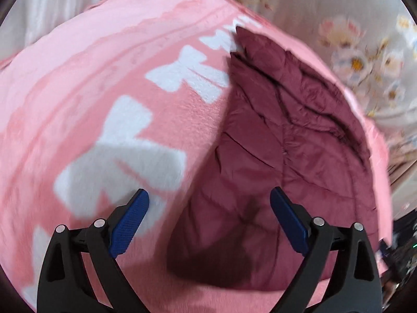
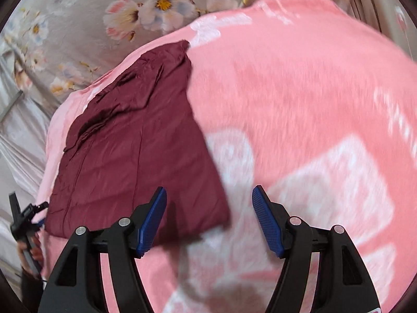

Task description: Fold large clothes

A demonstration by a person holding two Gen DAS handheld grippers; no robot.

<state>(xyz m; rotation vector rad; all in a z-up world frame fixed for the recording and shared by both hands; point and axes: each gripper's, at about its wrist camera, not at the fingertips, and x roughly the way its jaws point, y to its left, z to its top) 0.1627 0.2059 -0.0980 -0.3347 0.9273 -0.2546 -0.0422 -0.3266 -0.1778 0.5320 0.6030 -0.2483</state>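
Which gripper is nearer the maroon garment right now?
Left. The left gripper hangs open directly over the maroon garment; the right gripper is open at its corner, mostly over the pink blanket.

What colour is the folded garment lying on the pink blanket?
Dark maroon garment, clearest in the right wrist view.

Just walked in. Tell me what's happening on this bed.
A person with a gripper in each hand is folding a maroon padded jacket that lies on a pink blanket with white bows. The jacket already looks folded into a compact shape. Both the left gripper and right gripper are open and empty above it. Floral bedding lies beyond.
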